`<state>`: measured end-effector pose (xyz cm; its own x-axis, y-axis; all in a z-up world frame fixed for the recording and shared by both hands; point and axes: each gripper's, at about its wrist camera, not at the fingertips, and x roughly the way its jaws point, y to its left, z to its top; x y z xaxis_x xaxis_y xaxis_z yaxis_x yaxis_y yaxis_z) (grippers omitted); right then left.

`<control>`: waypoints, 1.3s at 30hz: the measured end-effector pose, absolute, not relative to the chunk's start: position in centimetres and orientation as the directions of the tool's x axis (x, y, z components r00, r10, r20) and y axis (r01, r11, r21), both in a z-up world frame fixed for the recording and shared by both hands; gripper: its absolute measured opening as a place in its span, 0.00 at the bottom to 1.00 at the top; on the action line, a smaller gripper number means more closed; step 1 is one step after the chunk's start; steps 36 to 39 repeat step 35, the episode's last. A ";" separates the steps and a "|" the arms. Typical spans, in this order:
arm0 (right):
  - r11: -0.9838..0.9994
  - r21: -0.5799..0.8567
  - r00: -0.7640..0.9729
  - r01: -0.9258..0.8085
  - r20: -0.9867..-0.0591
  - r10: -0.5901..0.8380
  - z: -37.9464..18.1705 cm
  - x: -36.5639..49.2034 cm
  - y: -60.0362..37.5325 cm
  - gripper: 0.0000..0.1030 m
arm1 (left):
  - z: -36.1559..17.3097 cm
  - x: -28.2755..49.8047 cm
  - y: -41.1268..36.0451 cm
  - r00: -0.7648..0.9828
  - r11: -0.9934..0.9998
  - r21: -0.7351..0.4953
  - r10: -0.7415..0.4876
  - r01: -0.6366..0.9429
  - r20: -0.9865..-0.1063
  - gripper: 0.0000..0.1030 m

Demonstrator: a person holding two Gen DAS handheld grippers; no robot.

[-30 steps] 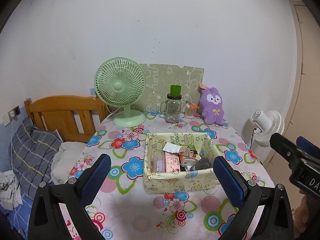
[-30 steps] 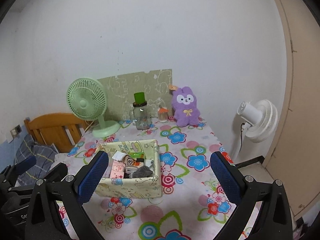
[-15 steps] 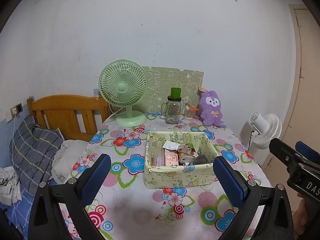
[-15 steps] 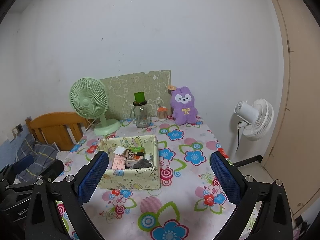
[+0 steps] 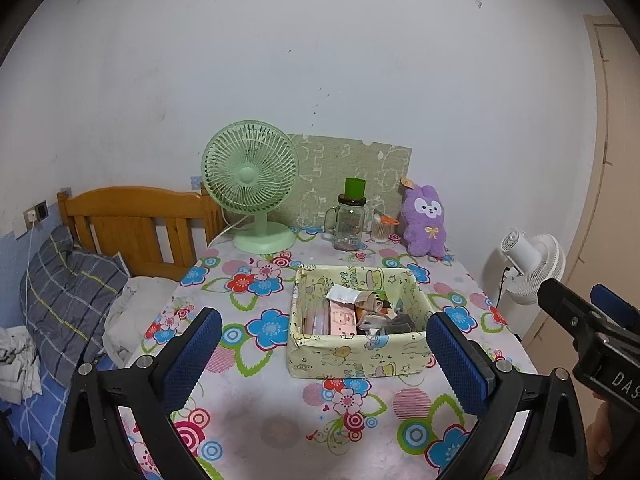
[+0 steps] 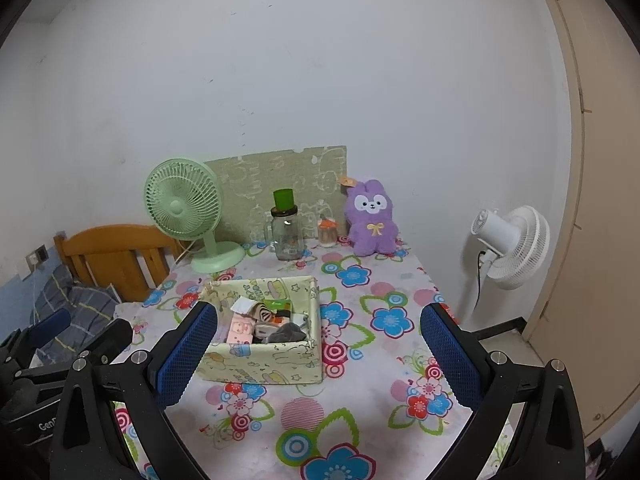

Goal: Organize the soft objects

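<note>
A pale yellow fabric basket (image 5: 356, 354) packed with small folded socks (image 5: 362, 314) sits near the middle of the table (image 5: 280, 432), which is covered in a flowered cloth. Both the left tongs (image 5: 324, 354) and the right tongs (image 6: 318, 344) hover above the table's near edge, spread wide and holding nothing. Along the wall behind stand a green desk fan (image 5: 252, 192), a glass mug jar (image 5: 350, 222) and a purple plush bunny (image 5: 426, 220).
</note>
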<state>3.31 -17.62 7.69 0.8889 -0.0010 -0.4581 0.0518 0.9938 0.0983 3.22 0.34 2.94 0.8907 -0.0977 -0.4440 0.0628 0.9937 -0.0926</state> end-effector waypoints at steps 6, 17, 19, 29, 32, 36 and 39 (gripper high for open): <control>0.993 0.103 0.888 0.054 -0.459 -0.001 7.5 3.3 -17.7 1.00 | 3.1 3.4 0.3 0.890 0.994 -0.085 -0.102 0.072 -0.444 1.00; 0.993 0.108 0.886 0.056 -0.463 0.000 7.5 3.4 -17.8 1.00 | 3.1 3.3 0.0 0.891 0.995 -0.076 -0.096 0.069 -0.445 1.00; 0.992 0.110 0.885 0.059 -0.466 -0.001 7.5 3.4 -17.9 1.00 | 3.1 3.3 -0.1 0.890 0.995 -0.075 -0.096 0.069 -0.445 1.00; 0.992 0.107 0.884 0.063 -0.468 -0.006 7.5 3.5 -18.1 1.00 | 3.1 3.3 -0.2 0.890 0.995 -0.076 -0.095 0.068 -0.446 1.00; 0.992 0.109 0.883 0.062 -0.470 -0.003 7.4 3.5 -18.2 1.00 | 3.0 3.4 -0.1 0.890 0.995 -0.076 -0.094 0.067 -0.447 1.00; 0.992 0.111 0.881 0.061 -0.473 -0.002 7.3 3.5 -18.2 1.00 | 3.0 3.4 -0.1 0.890 0.995 -0.076 -0.094 0.067 -0.447 1.00; 0.992 0.111 0.881 0.061 -0.473 -0.002 7.3 3.5 -18.2 1.00 | 3.0 3.4 -0.1 0.890 0.995 -0.076 -0.094 0.067 -0.447 1.00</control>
